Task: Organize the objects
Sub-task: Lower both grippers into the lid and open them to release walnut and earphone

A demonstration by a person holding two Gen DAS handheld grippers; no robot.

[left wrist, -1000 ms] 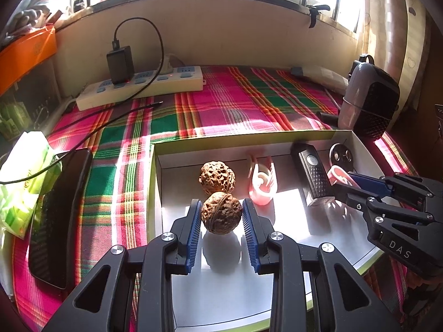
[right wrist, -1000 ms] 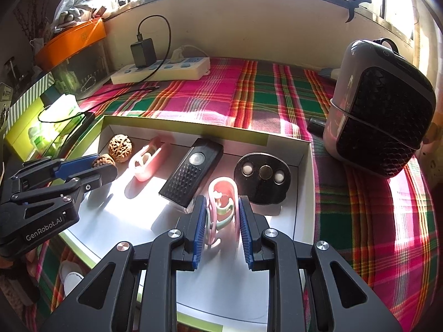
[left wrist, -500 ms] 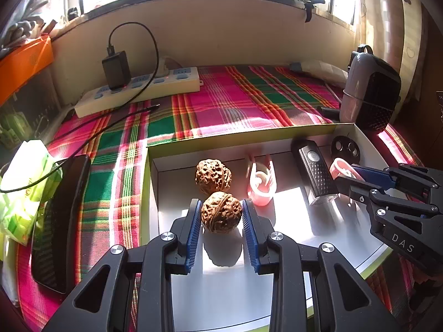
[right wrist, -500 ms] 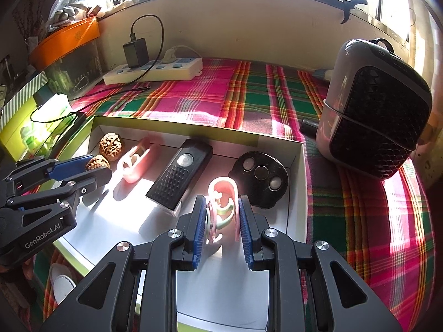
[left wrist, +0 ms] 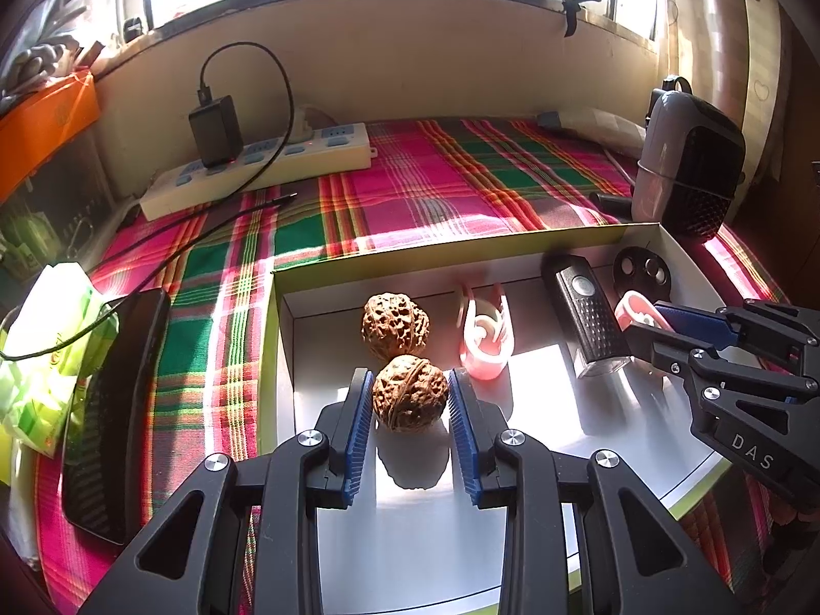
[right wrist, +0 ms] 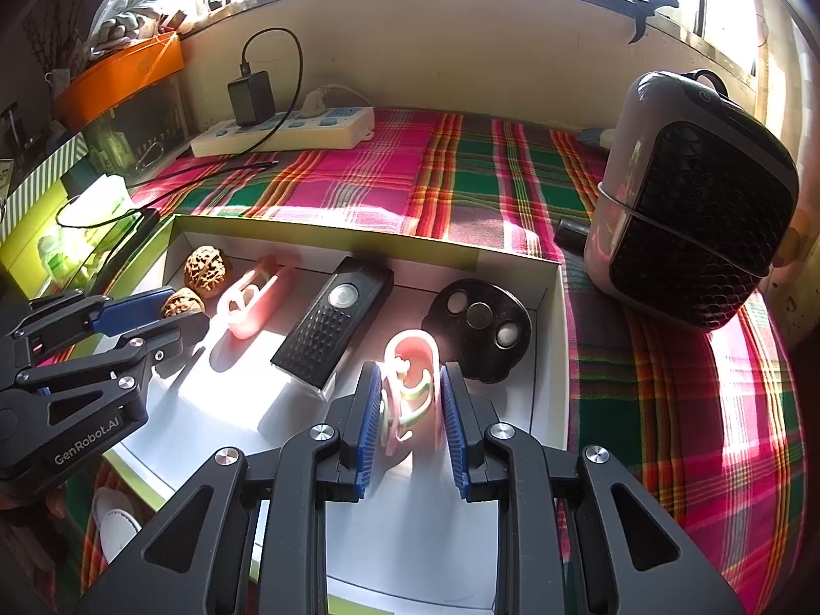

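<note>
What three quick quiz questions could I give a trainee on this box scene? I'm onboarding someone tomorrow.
1. True or false: the left gripper has a walnut between its fingers.
2. What does the right gripper grip? A) the black flashlight B) a pink clip C) the black disc
3. Fill in: the second walnut lies in the white box, just ____ the gripped one, as the left wrist view shows it.

Key: 1 true; 2 B; 3 behind.
</note>
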